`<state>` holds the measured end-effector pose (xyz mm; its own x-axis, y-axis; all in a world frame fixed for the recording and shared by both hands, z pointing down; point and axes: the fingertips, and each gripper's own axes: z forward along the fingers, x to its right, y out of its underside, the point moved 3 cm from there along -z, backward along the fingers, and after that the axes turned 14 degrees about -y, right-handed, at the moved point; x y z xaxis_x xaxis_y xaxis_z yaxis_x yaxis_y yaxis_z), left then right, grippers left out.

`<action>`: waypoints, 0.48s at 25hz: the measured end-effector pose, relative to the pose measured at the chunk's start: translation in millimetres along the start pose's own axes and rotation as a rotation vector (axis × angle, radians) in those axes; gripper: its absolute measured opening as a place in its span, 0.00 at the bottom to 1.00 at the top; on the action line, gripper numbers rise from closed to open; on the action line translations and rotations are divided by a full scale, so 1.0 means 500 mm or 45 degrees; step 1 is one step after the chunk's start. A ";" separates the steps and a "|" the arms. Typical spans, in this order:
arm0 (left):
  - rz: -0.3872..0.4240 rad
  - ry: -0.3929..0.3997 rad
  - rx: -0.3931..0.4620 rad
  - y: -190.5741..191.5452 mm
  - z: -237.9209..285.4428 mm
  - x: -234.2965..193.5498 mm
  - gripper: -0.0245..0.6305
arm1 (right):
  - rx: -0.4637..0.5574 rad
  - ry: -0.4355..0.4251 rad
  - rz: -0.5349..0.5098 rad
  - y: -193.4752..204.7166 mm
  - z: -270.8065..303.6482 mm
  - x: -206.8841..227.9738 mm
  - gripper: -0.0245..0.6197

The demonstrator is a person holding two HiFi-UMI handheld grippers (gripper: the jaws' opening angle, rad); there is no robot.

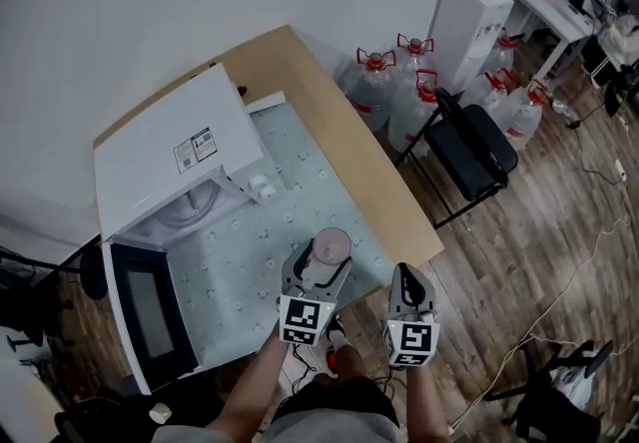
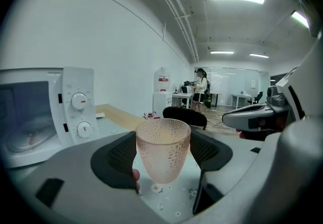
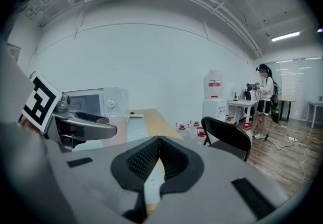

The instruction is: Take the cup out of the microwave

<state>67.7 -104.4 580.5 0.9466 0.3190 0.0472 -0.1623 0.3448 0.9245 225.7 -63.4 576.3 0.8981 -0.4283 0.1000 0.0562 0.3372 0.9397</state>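
Left gripper view shows the cup (image 2: 162,148) right between my left jaws. They pinch it from both sides at about its middle. It stands upright with the mouth up, so its long axis goes straight up and down and crosses the line of the jaws. I see nothing inside it.

In the head view, my left gripper (image 1: 318,277) holds the cup over the patterned cloth (image 1: 235,266) that covers part of the tabletop (image 1: 300,82). I cannot tell if the foot of the cup touches the cloth or hangs just above it. The microwave (image 1: 180,157) is to the left of the cup, well apart from it, and its door (image 1: 150,316) is swung open toward me. So the cup is already outside the microwave, and I judge that what remains is to put it down. That move goes straight down, because the cloth lies directly below the cup.

My right gripper (image 3: 156,160) is just beside the left one, on its right. Its jaws are pressed together with nothing between them. The left gripper is clearly the nearer one, as it has the cup.

The count is one cup, one microwave with one door, and two grippers. I see no other cup in the open microwave.
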 end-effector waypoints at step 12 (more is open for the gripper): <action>0.040 0.097 -0.046 0.053 0.070 0.065 0.57 | -0.023 0.078 0.063 0.057 -0.003 0.061 0.07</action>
<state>103.9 -115.9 620.0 0.9173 0.3957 0.0457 -0.2026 0.3645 0.9089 255.3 -65.3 605.4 0.9249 -0.3589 0.1257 0.0183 0.3720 0.9280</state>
